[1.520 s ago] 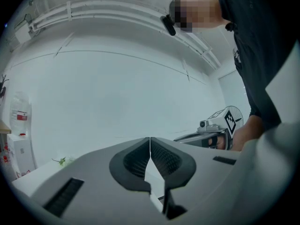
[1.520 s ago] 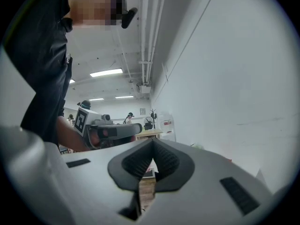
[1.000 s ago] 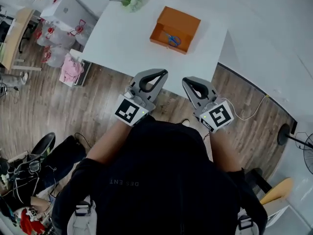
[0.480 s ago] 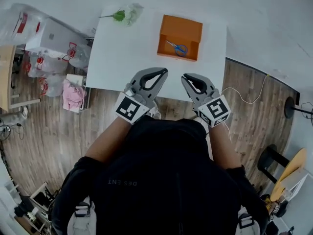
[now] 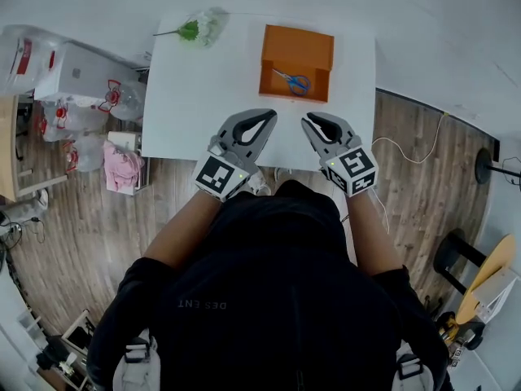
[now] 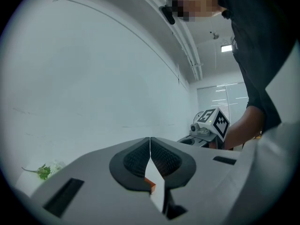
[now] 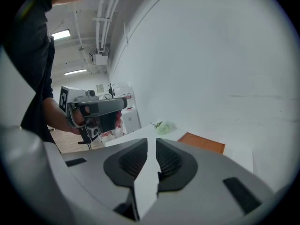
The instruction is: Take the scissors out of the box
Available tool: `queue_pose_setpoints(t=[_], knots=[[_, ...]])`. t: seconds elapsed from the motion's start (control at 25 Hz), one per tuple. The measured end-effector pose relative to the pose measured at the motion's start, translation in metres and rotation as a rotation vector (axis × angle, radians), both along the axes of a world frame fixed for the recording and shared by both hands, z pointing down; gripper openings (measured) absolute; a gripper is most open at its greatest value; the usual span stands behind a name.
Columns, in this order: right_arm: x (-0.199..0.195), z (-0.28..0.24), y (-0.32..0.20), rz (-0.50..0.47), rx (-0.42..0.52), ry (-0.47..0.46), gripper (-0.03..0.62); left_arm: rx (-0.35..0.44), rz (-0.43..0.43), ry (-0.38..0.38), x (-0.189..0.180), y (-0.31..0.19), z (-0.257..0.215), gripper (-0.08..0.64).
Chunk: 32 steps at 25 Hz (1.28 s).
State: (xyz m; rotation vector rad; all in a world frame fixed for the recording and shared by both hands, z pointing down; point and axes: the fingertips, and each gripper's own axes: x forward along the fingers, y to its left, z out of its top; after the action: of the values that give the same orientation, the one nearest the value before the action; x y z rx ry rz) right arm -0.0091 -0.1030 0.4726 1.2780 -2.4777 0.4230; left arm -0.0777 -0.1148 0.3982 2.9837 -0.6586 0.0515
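Note:
An open orange box (image 5: 297, 43) stands at the far side of the white table (image 5: 203, 88). Blue-handled scissors (image 5: 291, 80) lie inside it. Both grippers hover over the table's near edge, well short of the box. My left gripper (image 5: 267, 116) is shut and empty; its tips meet in the left gripper view (image 6: 150, 140). My right gripper (image 5: 312, 120) has a narrow gap between its jaws (image 7: 151, 142), which are opening with nothing between them. The box (image 7: 202, 142) shows just beyond the right jaws.
A green sprig in clear wrap (image 5: 195, 29) lies at the table's far left corner. A white wall runs behind the table. Bags and boxes (image 5: 89, 96) crowd the wooden floor to the left. A cable (image 5: 415, 157) trails on the floor to the right.
Both grippers have moved forward from over the floor to above the table's near edge. The box and scissors now sit straighter ahead in the head view.

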Motion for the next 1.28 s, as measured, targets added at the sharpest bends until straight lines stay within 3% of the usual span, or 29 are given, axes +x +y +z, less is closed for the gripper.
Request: queue_pose_setpoints(t=[0.48,0.64,0.88,1.28], knots=[[0.026,0.032,-0.054,-0.054,-0.057,0.043,0.078,-0.004,-0.056,0.002,0.019,-0.043,0.018,0.02],[0.028,0.05,-0.07,-0.066,-0.091,0.075,0.114,0.009,-0.086,0.003,0.02,-0.06,0.026,0.02],[0.033,0.076,-0.096,-0.073,-0.134,0.126,0.121,-0.029,-0.094,0.02,0.022,-0.075,0.043,0.021],[0.043,0.156,-0.132,-0.147,-0.283,0.298,0.137,-0.039,-0.101,0.002,0.033,-0.107,0.066,0.021]])
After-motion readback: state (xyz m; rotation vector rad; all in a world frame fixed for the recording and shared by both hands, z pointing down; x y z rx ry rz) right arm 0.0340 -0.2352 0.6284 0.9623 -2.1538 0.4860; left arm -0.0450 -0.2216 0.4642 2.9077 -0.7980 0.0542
